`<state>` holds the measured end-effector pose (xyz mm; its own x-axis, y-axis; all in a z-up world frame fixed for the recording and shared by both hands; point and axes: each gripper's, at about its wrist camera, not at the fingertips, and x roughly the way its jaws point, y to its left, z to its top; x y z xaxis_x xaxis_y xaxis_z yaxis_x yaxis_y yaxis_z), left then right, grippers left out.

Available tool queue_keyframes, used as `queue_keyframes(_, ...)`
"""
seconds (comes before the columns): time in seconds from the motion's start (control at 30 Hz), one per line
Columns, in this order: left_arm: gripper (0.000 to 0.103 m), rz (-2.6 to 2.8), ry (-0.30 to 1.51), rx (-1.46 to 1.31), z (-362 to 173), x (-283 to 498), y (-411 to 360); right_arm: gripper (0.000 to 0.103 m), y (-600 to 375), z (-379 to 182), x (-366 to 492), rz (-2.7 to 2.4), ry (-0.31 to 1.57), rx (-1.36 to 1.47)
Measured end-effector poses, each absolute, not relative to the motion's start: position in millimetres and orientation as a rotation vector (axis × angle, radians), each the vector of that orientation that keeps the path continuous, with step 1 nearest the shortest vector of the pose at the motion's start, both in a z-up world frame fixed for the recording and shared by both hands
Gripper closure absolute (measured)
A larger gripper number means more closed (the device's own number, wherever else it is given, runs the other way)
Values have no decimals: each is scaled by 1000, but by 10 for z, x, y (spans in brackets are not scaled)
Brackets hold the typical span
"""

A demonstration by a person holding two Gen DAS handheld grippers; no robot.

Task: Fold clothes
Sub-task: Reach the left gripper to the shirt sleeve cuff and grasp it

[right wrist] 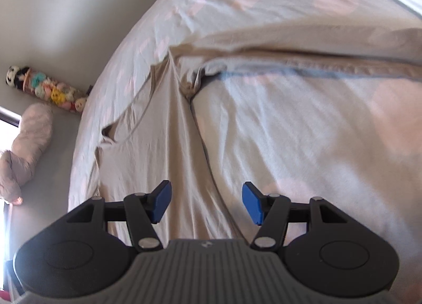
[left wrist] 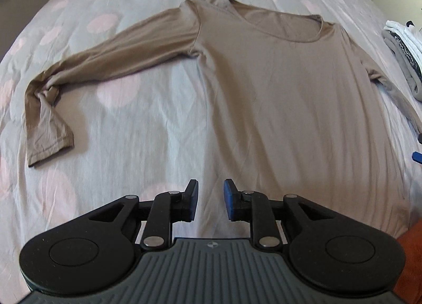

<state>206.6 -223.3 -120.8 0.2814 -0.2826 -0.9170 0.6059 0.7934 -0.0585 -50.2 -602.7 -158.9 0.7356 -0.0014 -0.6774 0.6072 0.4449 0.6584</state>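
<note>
A tan long-sleeved shirt [left wrist: 277, 87] lies flat, front up, on the bed. Its left sleeve [left wrist: 87, 66] stretches out to the left and bends down at the cuff. My left gripper [left wrist: 211, 198] is open and empty, hovering over the shirt's lower left hem edge. In the right wrist view the shirt [right wrist: 163, 130] runs away from me, with its other sleeve [right wrist: 303, 45] stretched out to the right. My right gripper [right wrist: 207, 202] is open and empty above the shirt's side edge near the hem.
The bed sheet [left wrist: 137, 124] is pale grey with pink spots. A stack of folded clothes [left wrist: 403, 51] sits at the bed's right edge. Beside the bed are plush toys [right wrist: 44, 87] and a pink pillow [right wrist: 29, 143] by the wall.
</note>
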Motion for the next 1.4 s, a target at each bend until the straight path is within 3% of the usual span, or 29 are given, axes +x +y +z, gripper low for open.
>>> queue_keyframes(0.37,80,-459,962,269,-1435,2378,-2431,43,-6954,-1014,-697,-612,791,581)
queue_keyframes(0.47,80,-458,971,282,-1554,2444,-2435,51,-7208,-1106,-598,-616,843,542)
queue_keyframes(0.7,80,-468,973,370,-1696,2476,-2483,54,-7541,-1469,-406,-648,949,512)
queue_keyframes(0.77,80,-472,973,365,-1687,2481,-2492,59,-7577,-1574,-389,-647,977,520)
queue_keyframes(0.83,80,-476,974,359,-1679,2486,-2502,93,-7575,-1646,-364,-655,1004,500)
queue_keyframes(0.87,80,-477,974,358,-1680,2487,-2507,99,-7563,-1643,-365,-667,999,473)
queue_keyframes(1.07,80,-483,960,388,-1710,2465,-2540,101,-7553,-1510,-238,-814,981,221)
queue_keyframes(1.23,79,-482,958,387,-1717,2485,-2546,101,-7703,-1684,-110,-843,1030,206)
queue_keyframes(1.4,75,-478,955,378,-1724,2512,-2531,90,-7674,-1679,-177,-876,1002,223)
